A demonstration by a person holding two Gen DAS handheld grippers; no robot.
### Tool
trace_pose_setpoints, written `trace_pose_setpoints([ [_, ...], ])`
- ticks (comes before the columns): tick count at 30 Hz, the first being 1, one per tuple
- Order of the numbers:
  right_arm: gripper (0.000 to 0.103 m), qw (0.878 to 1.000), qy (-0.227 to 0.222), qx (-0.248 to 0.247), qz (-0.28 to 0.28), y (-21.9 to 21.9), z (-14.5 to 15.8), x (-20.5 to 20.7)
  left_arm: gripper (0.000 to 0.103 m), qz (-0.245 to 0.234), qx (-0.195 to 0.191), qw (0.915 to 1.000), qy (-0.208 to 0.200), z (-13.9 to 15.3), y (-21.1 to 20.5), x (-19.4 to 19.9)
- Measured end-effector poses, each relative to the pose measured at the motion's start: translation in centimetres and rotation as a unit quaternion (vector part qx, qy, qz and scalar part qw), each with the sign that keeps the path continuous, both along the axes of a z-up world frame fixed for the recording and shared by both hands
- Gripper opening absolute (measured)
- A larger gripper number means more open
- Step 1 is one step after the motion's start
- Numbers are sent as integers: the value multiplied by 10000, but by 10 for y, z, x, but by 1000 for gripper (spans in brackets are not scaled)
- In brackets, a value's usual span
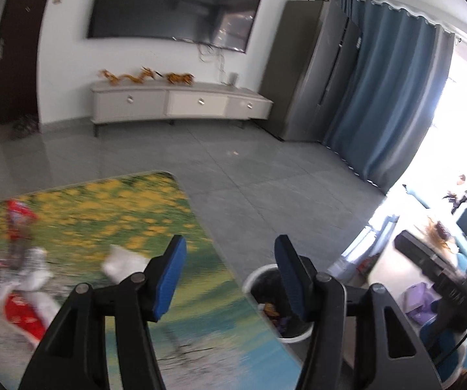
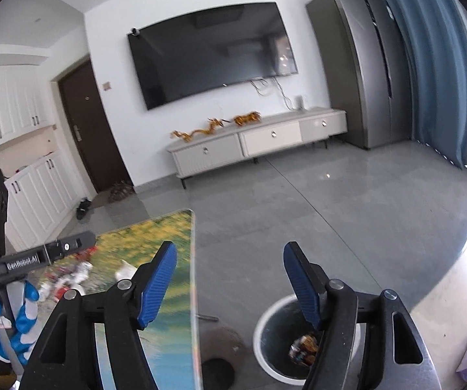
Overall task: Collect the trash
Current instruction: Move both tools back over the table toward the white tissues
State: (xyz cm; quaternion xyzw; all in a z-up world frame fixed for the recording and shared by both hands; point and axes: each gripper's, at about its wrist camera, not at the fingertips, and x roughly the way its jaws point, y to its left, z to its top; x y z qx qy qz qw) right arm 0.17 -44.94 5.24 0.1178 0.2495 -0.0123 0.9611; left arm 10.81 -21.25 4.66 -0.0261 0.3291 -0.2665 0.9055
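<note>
- While your right gripper (image 2: 230,279) hangs above the bin (image 2: 266,318), jaws wide, it grips nothing.
- Left gripper (image 1: 230,274): wide too, empty; wrappers (image 1: 22,308), prob. blurred, on table (image 1: 201,308).

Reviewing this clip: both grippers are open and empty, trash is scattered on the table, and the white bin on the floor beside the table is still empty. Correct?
Not quite. The white bin already has trash in it, as the right wrist view shows. The rest holds: the left gripper and right gripper are open and empty, and wrappers lie scattered on the table.
</note>
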Motion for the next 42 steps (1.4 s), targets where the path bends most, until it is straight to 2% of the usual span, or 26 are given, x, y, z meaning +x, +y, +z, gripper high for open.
trace_pose_setpoints([
  [8, 71, 9992, -9, -168, 365, 58, 7, 11, 60, 822, 361, 9950, -442, 12, 85, -25],
  [11, 75, 9990, 16, -163, 422, 76, 6, 15, 60, 990, 439, 9928, -520, 13, 110, -30],
  [18, 77, 9974, 149, -296, 636, 121, 7, 27, 60, 1395, 492, 9866, -695, 17, 161, -44],
  [30, 82, 9936, 197, -663, 893, 177, 14, 39, 60, 1800, 223, 9819, -540, 2, 223, -52],
  [42, 83, 9894, 504, -718, 1160, 223, -2, 59, 63, 2303, 105, 9727, -273, -21, 282, -56],
])
